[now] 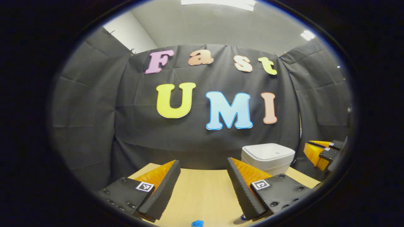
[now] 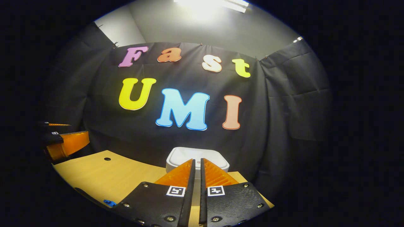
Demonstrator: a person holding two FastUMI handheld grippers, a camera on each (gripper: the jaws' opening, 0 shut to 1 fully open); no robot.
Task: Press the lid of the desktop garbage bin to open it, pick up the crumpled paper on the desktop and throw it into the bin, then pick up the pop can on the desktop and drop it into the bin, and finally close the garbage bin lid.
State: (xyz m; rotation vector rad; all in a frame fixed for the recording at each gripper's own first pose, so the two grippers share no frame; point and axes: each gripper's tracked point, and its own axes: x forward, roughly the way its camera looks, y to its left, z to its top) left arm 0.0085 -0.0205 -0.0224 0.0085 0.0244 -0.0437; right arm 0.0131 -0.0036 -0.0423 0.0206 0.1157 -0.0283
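Note:
A white garbage bin (image 1: 268, 157) with its lid down stands at the far right of the wooden table (image 1: 202, 192). My left gripper (image 1: 203, 167) hovers open above the table, left of the bin, with nothing between its fingers. My right gripper (image 2: 197, 162) is shut, its fingers close together with a thin slit between them, pointing at the bin (image 2: 197, 157) just ahead and holding nothing. The right gripper (image 1: 322, 151) also appears at the right edge of the left gripper view, beyond the bin. The left gripper (image 2: 63, 138) appears at the left edge of the right gripper view.
A small blue object (image 1: 197, 223) lies on the table near its front edge, also seen as the blue object (image 2: 109, 202). A round hole (image 2: 107, 159) is in the tabletop. The black cloth wall stands close behind the bin.

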